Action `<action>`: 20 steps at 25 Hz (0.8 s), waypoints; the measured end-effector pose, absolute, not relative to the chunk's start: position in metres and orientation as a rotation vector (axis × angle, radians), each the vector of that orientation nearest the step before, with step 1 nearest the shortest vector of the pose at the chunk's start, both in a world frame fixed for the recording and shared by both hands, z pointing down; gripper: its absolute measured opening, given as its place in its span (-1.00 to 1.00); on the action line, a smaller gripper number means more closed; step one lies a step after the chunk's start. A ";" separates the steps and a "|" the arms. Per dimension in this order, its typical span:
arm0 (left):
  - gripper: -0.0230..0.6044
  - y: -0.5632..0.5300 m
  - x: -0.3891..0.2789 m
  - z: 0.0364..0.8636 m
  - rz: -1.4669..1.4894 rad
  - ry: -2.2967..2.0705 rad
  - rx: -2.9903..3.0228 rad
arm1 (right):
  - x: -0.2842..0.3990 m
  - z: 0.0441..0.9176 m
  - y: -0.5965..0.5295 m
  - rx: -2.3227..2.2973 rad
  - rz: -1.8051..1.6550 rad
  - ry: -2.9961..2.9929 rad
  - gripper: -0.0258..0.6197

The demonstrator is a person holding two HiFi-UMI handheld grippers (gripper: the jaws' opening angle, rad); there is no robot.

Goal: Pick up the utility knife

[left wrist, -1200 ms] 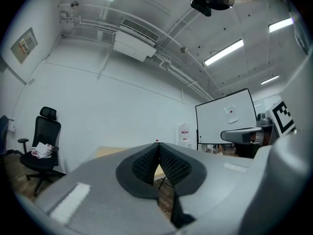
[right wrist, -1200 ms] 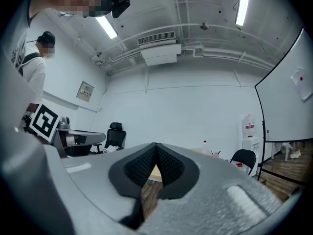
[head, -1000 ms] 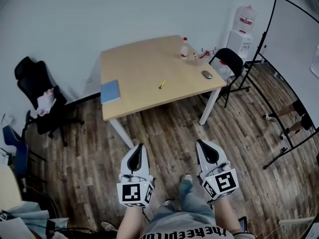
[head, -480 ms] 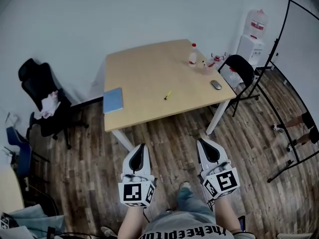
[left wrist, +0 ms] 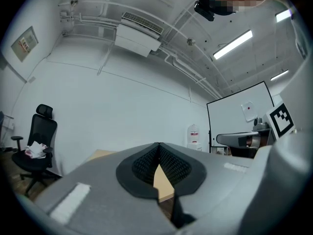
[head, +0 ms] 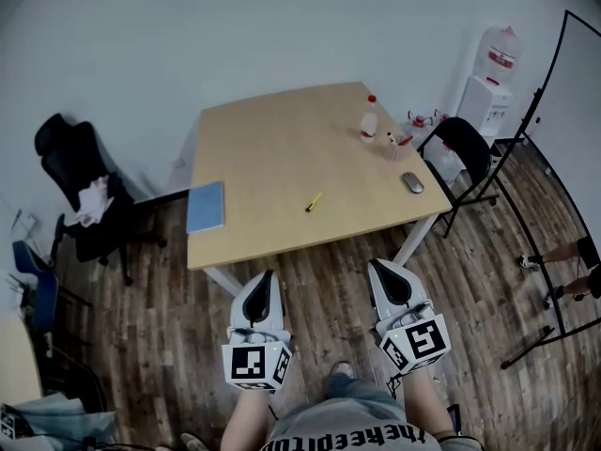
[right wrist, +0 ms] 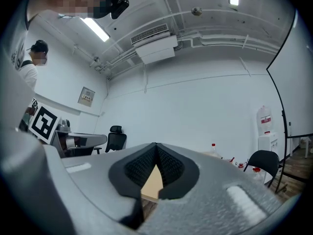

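A small yellow utility knife [head: 314,202] lies near the middle of the light wooden table [head: 272,172] in the head view. Both grippers hang in front of the table's near edge, above the wooden floor, well short of the knife. My left gripper [head: 261,277] points at the table with its jaws together and nothing held. My right gripper [head: 380,268] is beside it, also shut and empty. In the left gripper view the left gripper [left wrist: 159,146] shows closed tips with the tabletop [left wrist: 162,182] behind them; in the right gripper view the right gripper [right wrist: 156,146] looks the same.
On the table lie a blue notebook [head: 206,207] at the left, a bottle [head: 369,120] and a cup of pens [head: 395,145] at the far right, and a mouse [head: 412,182]. Black chairs [head: 80,191] [head: 467,154] flank the table. A whiteboard [head: 573,139] and a water dispenser [head: 492,92] stand right.
The table and knife have come closer and lower in the head view as I walk toward them. Both grippers stay shut and side by side.
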State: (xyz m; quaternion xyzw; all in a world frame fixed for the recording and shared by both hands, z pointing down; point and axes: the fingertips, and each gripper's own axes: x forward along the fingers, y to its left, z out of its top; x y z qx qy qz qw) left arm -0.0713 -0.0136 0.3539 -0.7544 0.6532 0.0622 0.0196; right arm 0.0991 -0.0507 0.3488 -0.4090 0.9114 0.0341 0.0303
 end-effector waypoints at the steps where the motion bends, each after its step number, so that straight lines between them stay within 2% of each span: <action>1: -0.86 -0.020 -0.068 0.353 0.193 2.032 -2.336 | 0.102 0.348 -0.058 -1.253 0.105 2.811 -0.91; 10: -0.86 -0.055 -0.046 0.351 0.203 2.088 -2.286 | 0.118 0.358 -0.110 -1.188 0.056 2.852 -0.91; 20: -0.86 -0.073 -0.048 0.354 0.146 2.096 -2.267 | 0.098 0.380 -0.133 -1.097 -0.052 2.923 -0.91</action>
